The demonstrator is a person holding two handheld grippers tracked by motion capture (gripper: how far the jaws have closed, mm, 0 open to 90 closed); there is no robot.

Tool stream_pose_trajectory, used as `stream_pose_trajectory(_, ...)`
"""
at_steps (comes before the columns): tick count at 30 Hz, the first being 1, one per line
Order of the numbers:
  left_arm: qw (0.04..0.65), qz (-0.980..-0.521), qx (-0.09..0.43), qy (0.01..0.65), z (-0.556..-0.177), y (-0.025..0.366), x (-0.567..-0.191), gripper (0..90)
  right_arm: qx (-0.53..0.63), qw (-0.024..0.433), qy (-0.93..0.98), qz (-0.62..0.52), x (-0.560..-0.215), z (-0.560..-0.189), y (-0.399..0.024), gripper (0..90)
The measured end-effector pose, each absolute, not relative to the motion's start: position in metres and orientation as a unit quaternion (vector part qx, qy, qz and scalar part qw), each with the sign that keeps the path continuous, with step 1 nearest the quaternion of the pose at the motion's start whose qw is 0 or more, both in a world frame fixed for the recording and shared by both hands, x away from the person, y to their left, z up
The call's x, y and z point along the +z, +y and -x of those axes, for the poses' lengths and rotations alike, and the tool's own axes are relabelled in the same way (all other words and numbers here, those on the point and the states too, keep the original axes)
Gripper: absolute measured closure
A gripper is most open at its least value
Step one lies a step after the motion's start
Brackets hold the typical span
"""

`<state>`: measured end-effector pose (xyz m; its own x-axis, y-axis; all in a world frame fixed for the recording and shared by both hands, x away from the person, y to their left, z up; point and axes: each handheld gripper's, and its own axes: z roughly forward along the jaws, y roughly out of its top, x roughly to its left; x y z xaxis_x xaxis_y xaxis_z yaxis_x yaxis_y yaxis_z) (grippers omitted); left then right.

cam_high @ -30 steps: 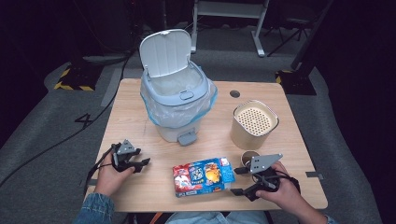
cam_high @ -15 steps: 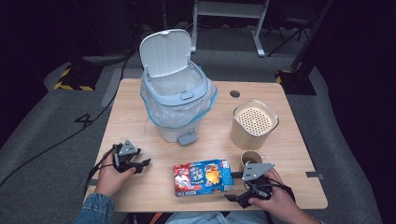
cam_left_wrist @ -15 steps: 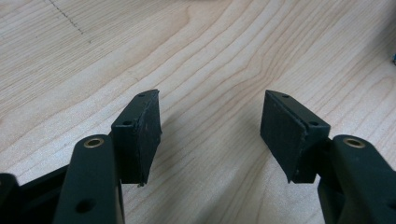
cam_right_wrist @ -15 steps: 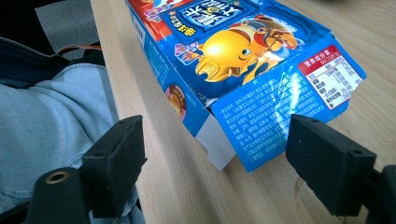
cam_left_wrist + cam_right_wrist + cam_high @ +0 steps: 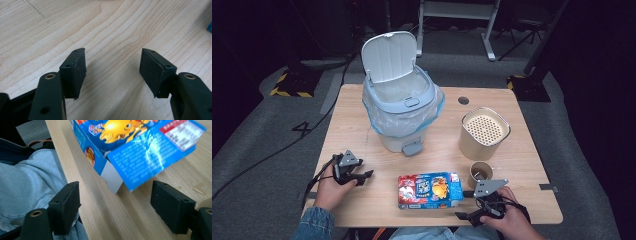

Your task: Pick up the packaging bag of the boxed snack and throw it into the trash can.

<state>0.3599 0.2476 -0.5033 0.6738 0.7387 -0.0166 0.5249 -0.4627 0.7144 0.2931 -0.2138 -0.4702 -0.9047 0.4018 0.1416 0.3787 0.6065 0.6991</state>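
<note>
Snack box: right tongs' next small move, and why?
Probably ease the right tongs forward around the snack box corner, then close. The jaws stand open, the box's open flap end lies just ahead, not yet between them, and the bin lid is up.

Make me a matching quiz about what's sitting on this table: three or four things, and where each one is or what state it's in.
Things:
1. bin
2. snack box
3. perforated canister
4. small cup

States or places:
a. lying flat at the near edge
b. lid up, bag lining it
c. just in front of the canister
d. upright, on the right side

Pairs: 1-b, 2-a, 3-d, 4-c
</note>
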Motion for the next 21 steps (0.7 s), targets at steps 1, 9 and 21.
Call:
stream_pose_trajectory(1,0.358,-0.842,0.149,0.375,-0.360,0.248,-0.503,38.4,0.389,0.012,0.895,-0.219,-0.471,-0.293,-0.213,25.2)
stream_pose_trajectory(9,0.357,-0.842,0.150,0.375,-0.360,0.248,-0.503,38.4,0.421,-0.005,0.882,-0.212,-0.465,-0.303,-0.200,31.2)
stream_pose_trajectory(21,0.356,-0.843,0.151,0.374,-0.360,0.247,-0.503,38.3,0.458,-0.019,0.858,-0.231,-0.454,-0.326,-0.198,65.2)
